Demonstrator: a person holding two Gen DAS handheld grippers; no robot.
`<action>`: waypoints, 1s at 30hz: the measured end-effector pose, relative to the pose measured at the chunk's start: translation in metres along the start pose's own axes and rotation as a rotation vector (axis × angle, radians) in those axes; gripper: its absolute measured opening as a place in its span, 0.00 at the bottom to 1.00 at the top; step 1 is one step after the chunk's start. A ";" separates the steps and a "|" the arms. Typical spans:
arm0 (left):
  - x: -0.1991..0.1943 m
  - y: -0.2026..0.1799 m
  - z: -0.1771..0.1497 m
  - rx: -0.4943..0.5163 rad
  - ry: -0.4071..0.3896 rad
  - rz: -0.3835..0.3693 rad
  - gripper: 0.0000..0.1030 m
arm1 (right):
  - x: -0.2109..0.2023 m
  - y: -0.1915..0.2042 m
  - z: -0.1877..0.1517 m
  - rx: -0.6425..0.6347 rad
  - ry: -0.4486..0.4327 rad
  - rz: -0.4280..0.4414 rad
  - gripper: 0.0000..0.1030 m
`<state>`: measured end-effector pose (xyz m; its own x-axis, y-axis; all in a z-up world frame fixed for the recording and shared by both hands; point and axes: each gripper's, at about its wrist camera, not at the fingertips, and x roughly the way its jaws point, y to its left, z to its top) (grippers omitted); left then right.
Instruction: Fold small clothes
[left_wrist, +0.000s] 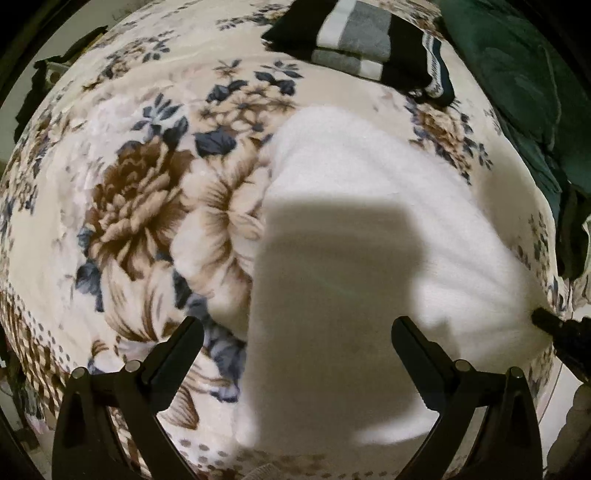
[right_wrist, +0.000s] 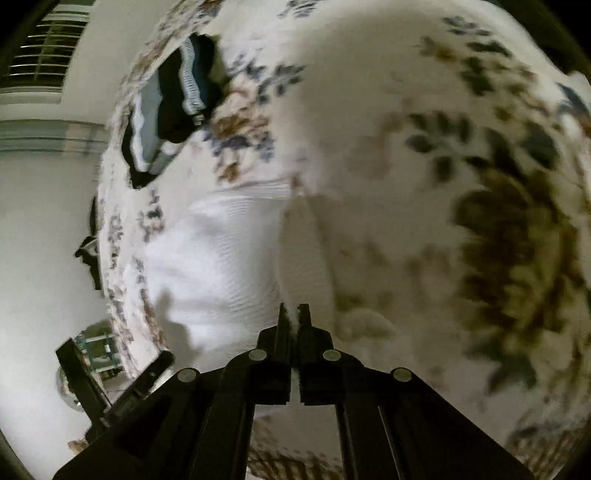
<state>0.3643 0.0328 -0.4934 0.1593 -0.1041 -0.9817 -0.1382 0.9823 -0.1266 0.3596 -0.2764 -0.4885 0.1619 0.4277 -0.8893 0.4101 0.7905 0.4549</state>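
A white ribbed garment (left_wrist: 369, 206) lies spread on the floral blanket (left_wrist: 129, 206). My left gripper (left_wrist: 297, 332) is open and hovers just above the garment's near edge, casting a shadow on it. My right gripper (right_wrist: 294, 314) is shut on an edge of the white garment (right_wrist: 221, 258), with cloth showing between the fingers. The right gripper's tip also shows at the garment's right corner in the left wrist view (left_wrist: 546, 321). The left gripper shows at the lower left of the right wrist view (right_wrist: 110, 369).
A folded black, grey and white striped garment (left_wrist: 362, 48) lies at the far side of the blanket, also in the right wrist view (right_wrist: 173, 99). Dark green fabric (left_wrist: 517, 74) lies at the right. The blanket's edge and a white wall (right_wrist: 44, 221) are at left.
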 end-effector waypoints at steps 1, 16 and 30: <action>0.001 -0.001 0.000 -0.003 0.001 -0.002 1.00 | -0.003 -0.008 0.000 -0.004 0.004 -0.019 0.02; 0.045 0.006 0.003 0.036 0.022 0.064 1.00 | 0.060 -0.010 0.038 -0.070 0.150 -0.081 0.43; 0.043 0.010 -0.006 0.049 0.011 0.038 1.00 | 0.113 0.060 0.117 -0.195 0.020 -0.112 0.09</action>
<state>0.3640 0.0376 -0.5381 0.1445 -0.0679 -0.9872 -0.0956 0.9920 -0.0822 0.5074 -0.2324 -0.5675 0.1063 0.3392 -0.9347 0.2431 0.9026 0.3553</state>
